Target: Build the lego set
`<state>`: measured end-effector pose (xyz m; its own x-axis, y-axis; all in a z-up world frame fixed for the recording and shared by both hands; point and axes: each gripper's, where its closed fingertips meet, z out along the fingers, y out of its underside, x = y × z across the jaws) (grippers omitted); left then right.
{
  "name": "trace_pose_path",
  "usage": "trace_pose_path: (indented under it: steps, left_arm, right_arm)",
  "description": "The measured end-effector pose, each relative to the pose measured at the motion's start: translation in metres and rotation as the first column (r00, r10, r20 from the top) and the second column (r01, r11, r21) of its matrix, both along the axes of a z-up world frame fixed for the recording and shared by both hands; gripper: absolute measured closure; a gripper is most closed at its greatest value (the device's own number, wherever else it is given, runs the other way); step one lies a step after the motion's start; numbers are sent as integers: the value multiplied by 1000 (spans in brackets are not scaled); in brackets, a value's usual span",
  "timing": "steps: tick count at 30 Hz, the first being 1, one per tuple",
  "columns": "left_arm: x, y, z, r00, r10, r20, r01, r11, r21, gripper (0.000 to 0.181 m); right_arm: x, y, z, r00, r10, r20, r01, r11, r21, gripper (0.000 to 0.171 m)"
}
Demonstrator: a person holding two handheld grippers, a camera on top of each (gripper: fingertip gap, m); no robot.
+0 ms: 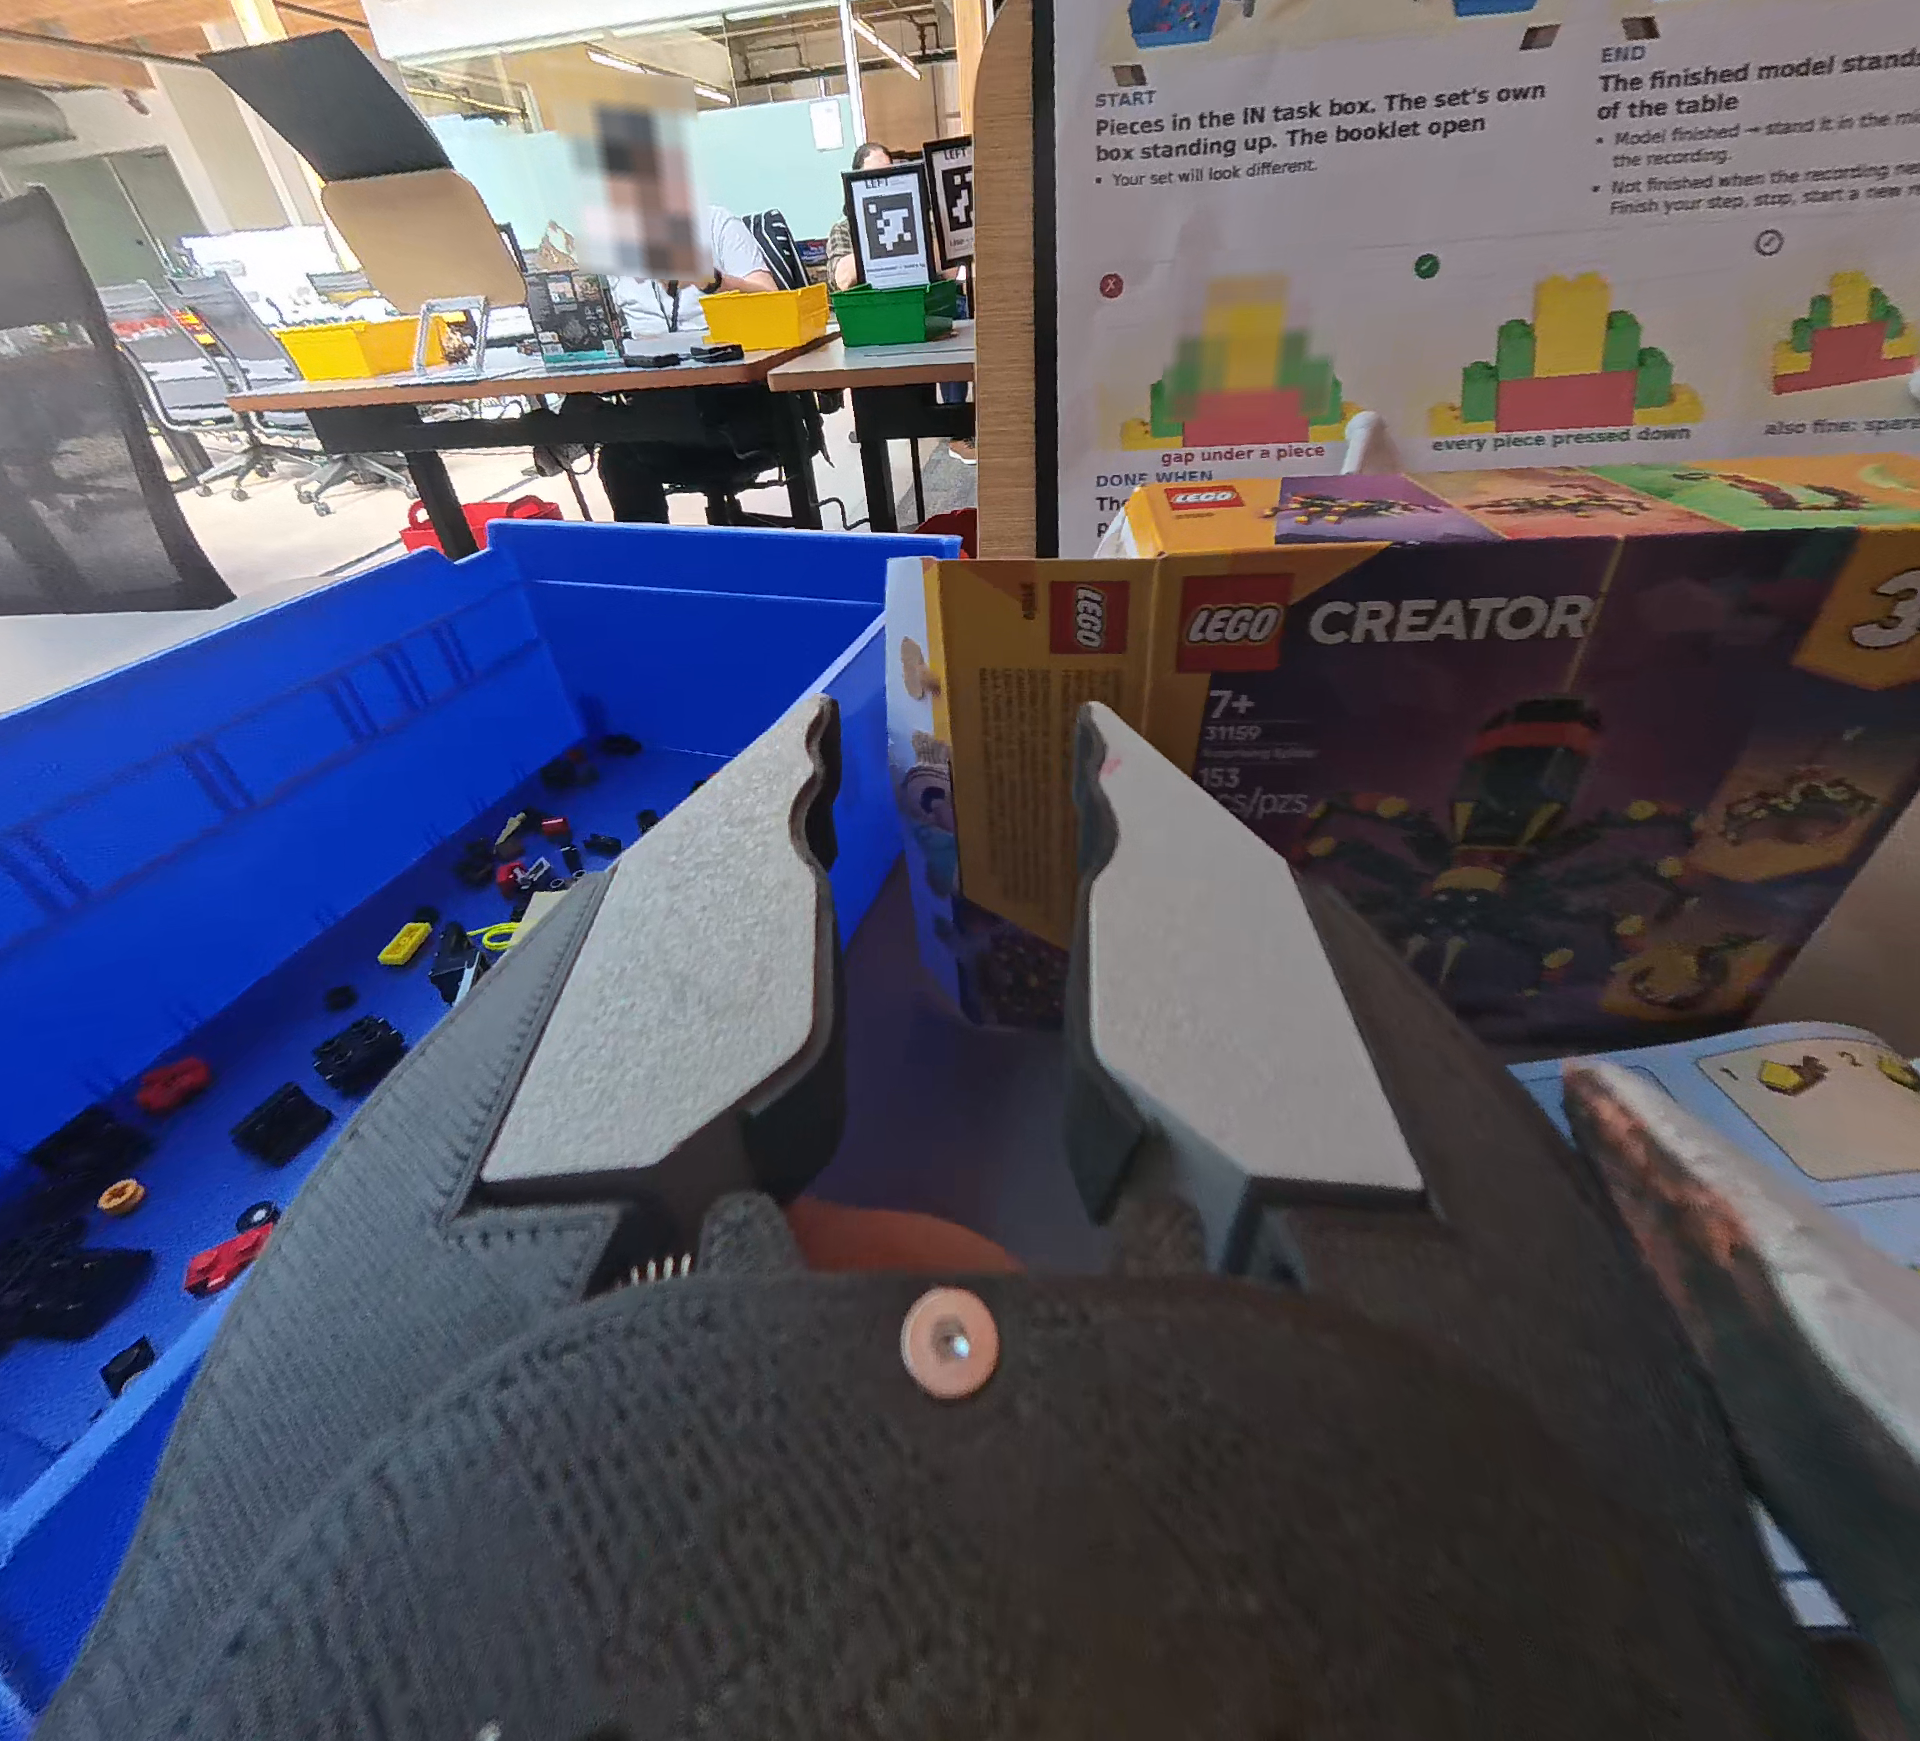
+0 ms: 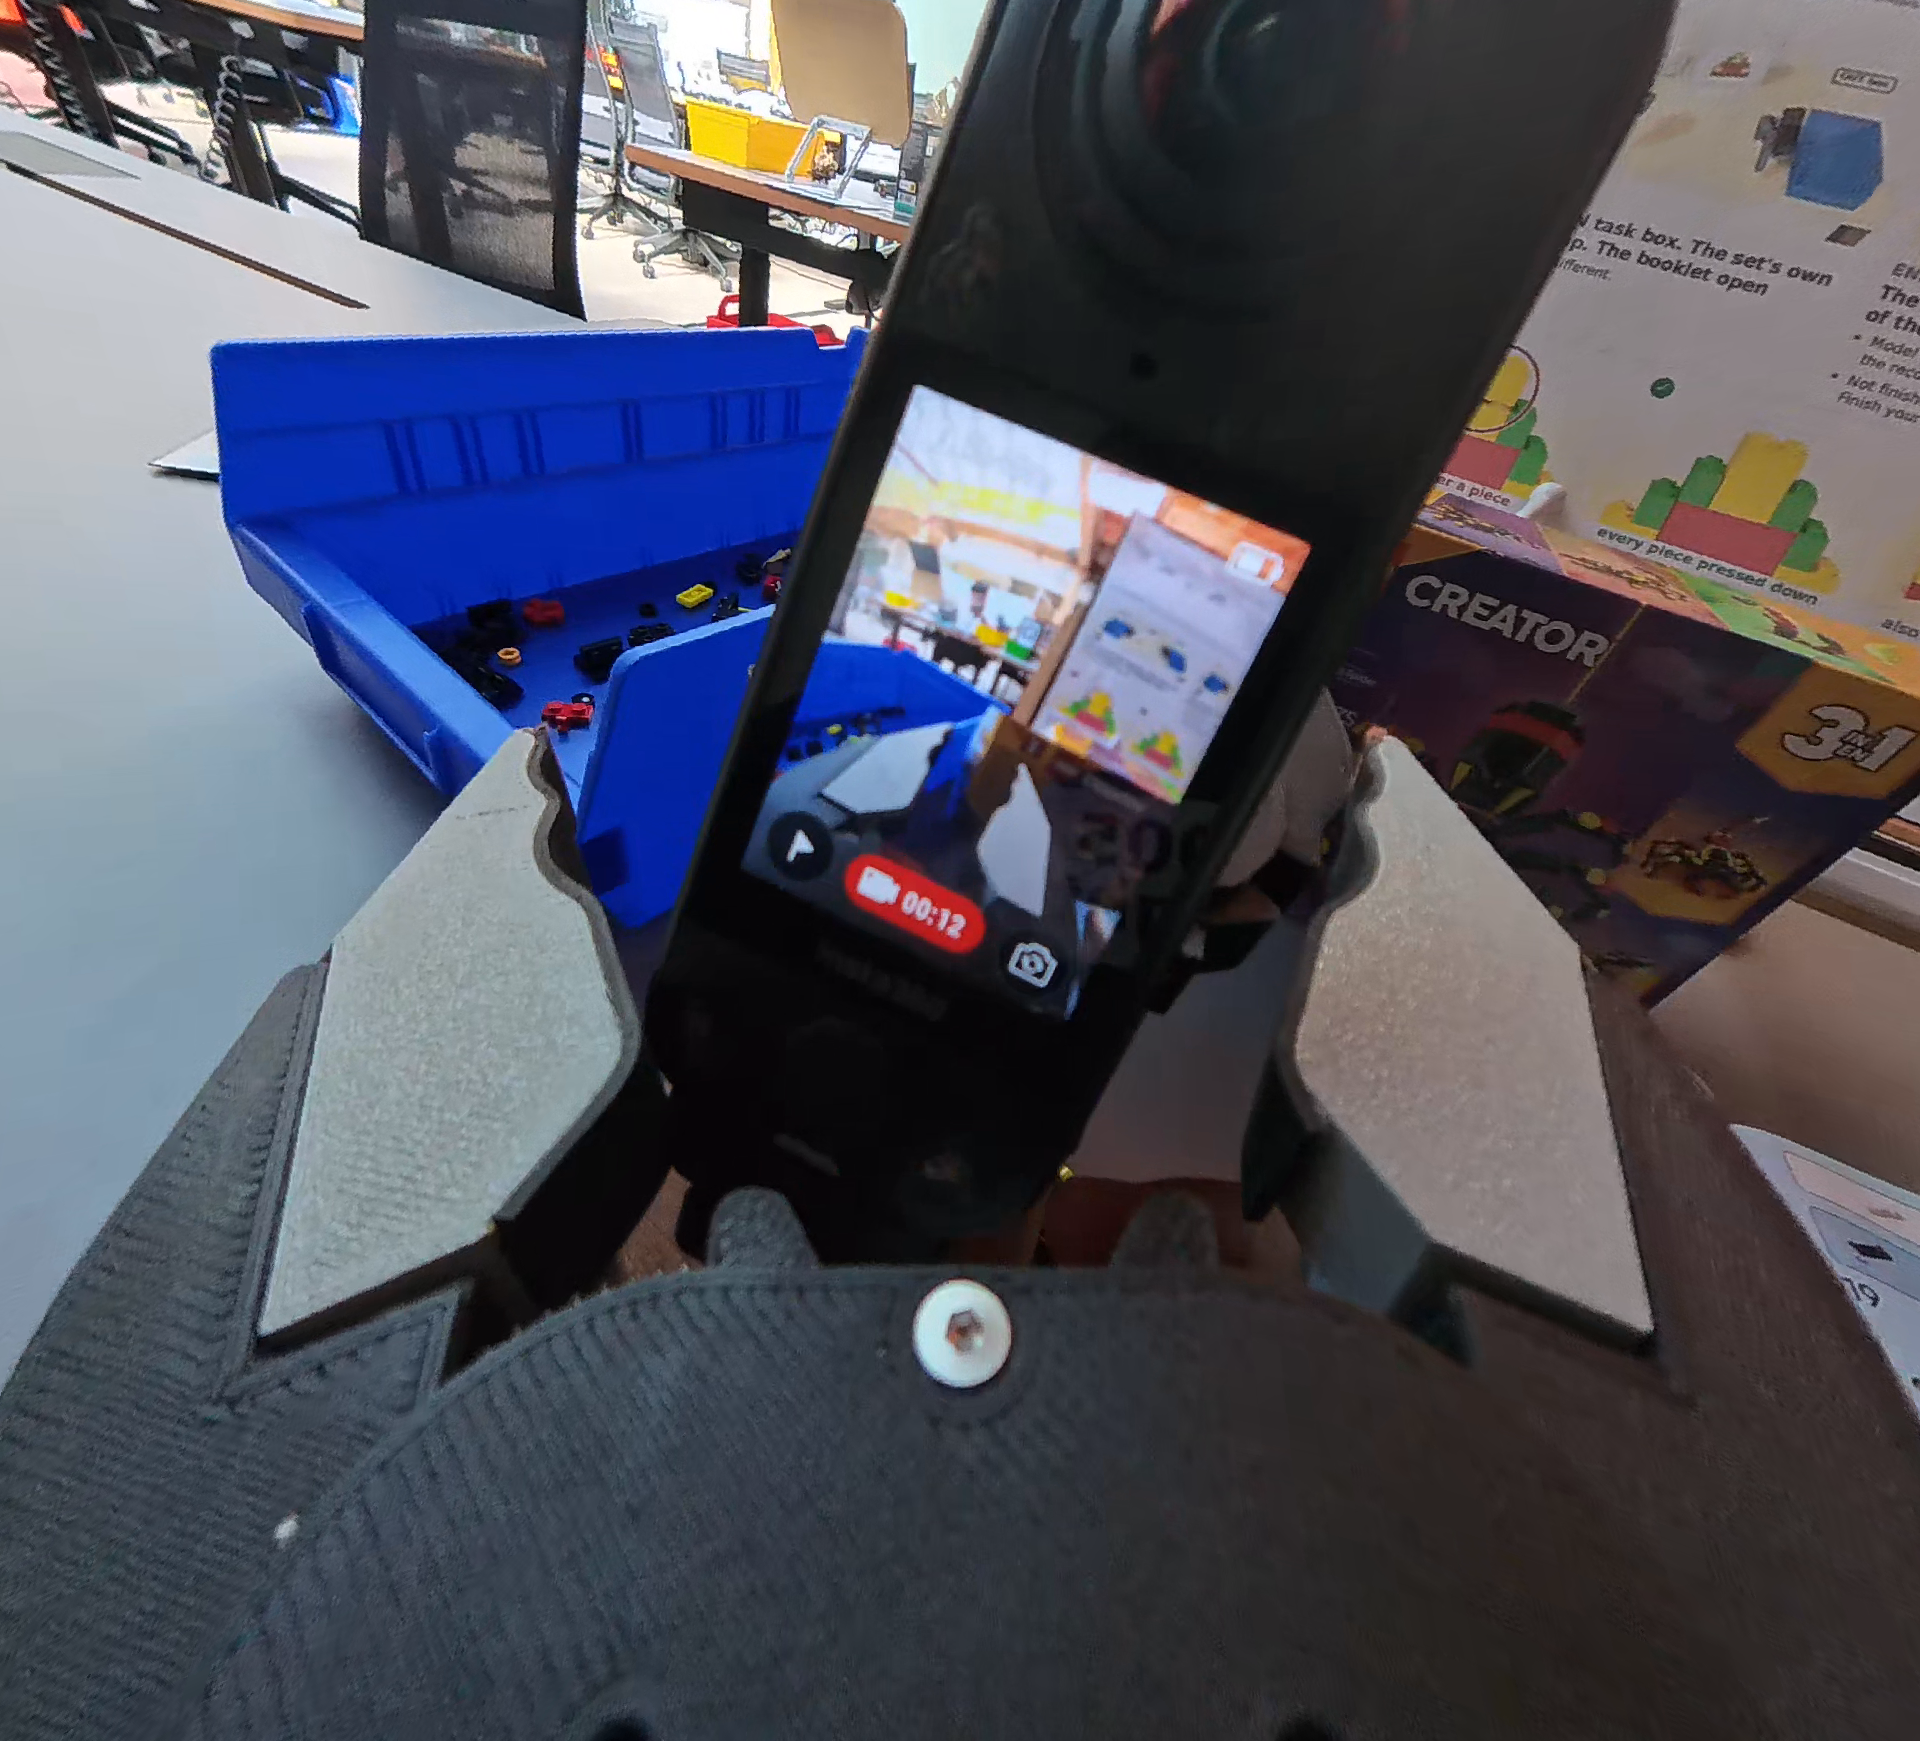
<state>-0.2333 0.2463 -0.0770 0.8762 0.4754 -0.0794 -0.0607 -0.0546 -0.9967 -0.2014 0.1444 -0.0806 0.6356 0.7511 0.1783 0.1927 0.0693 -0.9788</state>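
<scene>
A blue bin [image 1: 260, 756] sits at the left and holds several loose black, red and yellow lego pieces [image 1: 353, 1057]. My left gripper [image 1: 956, 735] is open and empty, just right of the bin's near wall and pointing at the upright lego box [image 1: 1507, 756]. The open booklet [image 1: 1766, 1120] lies at the lower right. In the right wrist view my right gripper [image 2: 954, 746] is wide open. A black camera [image 2: 1195, 341], the one on the left gripper, stands close between its fingers without touching the pads. The bin [image 2: 416, 465] and the lego box [image 2: 1621, 725] show behind it.
A white instruction poster [image 1: 1455, 185] stands upright behind the lego box. The grey table [image 2: 156, 756] stretches left of the bin. A black mesh chair [image 2: 468, 91] stands beyond the table. A person sits at a far desk with yellow and green bins [image 1: 769, 315].
</scene>
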Motion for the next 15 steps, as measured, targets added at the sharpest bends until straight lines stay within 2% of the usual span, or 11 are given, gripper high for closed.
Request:
trace_pose_path:
  steps: [15]
  left_arm:
    - [-1,0,-2,1000,-2,10,2,1000,0,141]
  right_arm:
    - [0,1,-2,1000,3,12,-4,1000,3,30]
